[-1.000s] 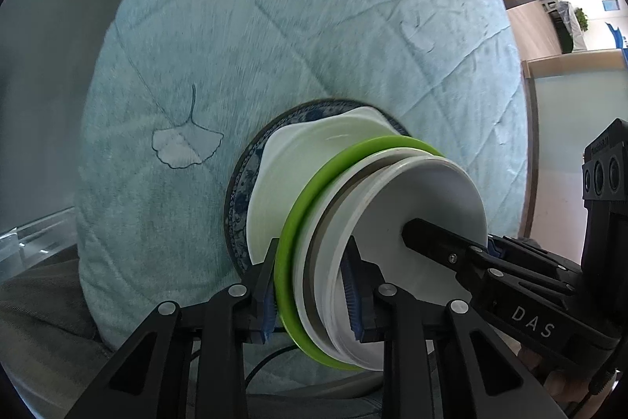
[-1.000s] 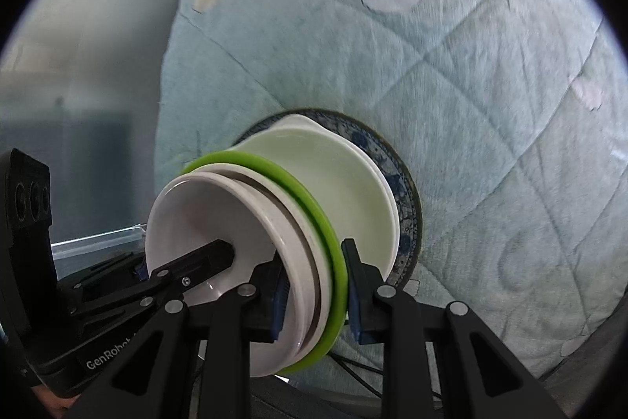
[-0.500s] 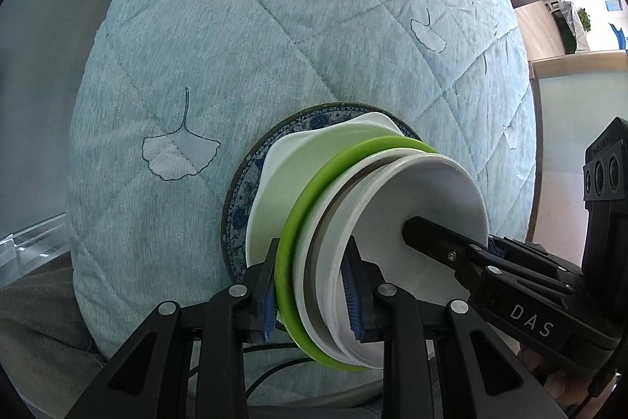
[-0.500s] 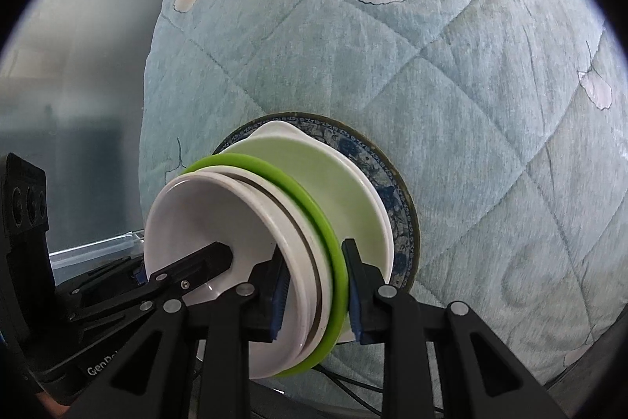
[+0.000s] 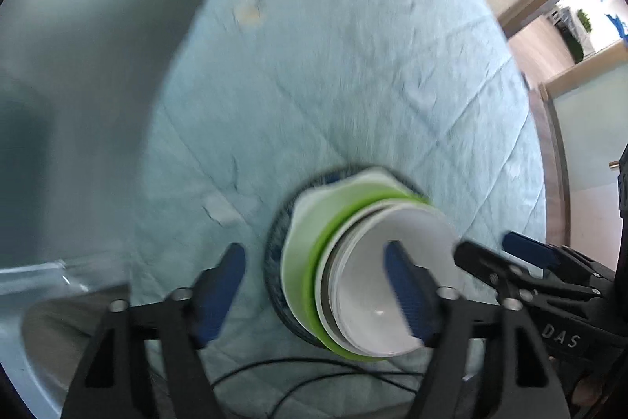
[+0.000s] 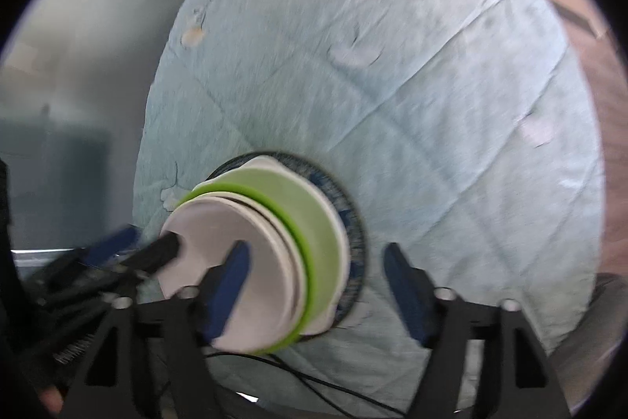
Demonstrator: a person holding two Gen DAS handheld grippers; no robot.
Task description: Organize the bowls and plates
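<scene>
Both hand-held grippers, left (image 5: 314, 295) and right (image 6: 316, 295), are opening and have let go of the stack of bowls (image 5: 369, 277), now resting free on the blue-rimmed plate (image 6: 355, 254) on the quilted tabletop (image 5: 353, 85), so this stacking step looks done.

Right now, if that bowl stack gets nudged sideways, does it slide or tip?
The bowl stack is tall on the blue plate, so it is probably top-heavy. Glazed rims look slick and may shift. The quilted cloth likely resists sliding, so tipping seems likelier.
</scene>
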